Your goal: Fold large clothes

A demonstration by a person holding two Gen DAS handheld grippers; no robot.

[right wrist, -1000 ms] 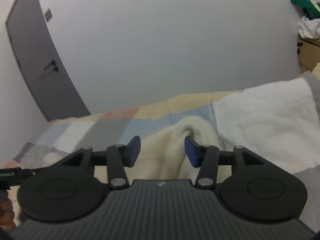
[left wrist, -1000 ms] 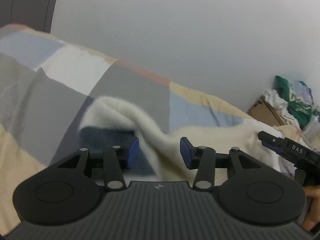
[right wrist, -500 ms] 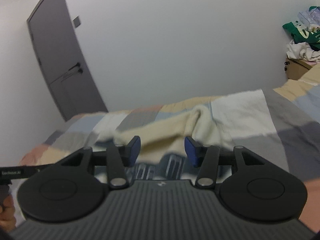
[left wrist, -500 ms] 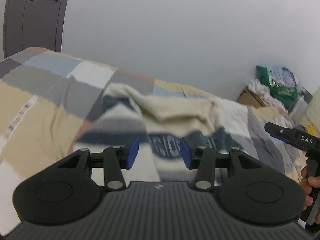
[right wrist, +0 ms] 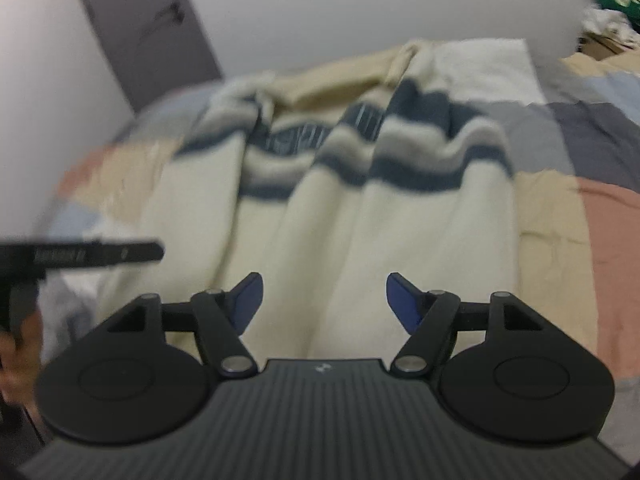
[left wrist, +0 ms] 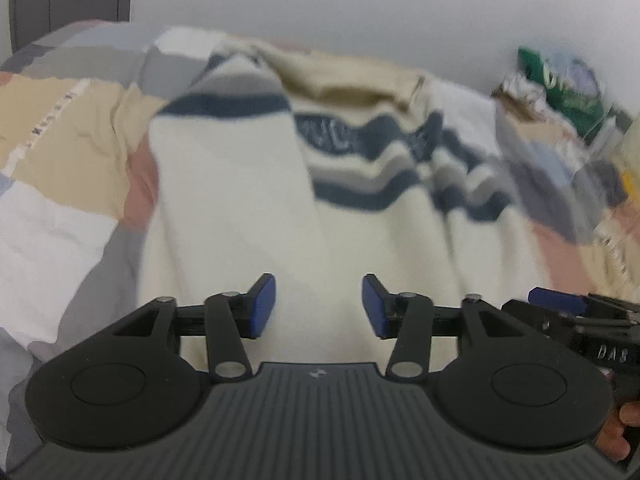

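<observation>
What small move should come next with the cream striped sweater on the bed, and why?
Probably grip a sleeve and fold it inward: the cream knit sweater with navy stripes lies spread but rumpled on the patchwork bedspread, and both the left gripper and right gripper are opening, with nothing pinched.

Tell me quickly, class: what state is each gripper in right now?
Left gripper: fingers opening, gripping nothing; the striped sweater lies beyond them.
Right gripper: fingers opening wider, also gripping nothing above the sweater.
</observation>
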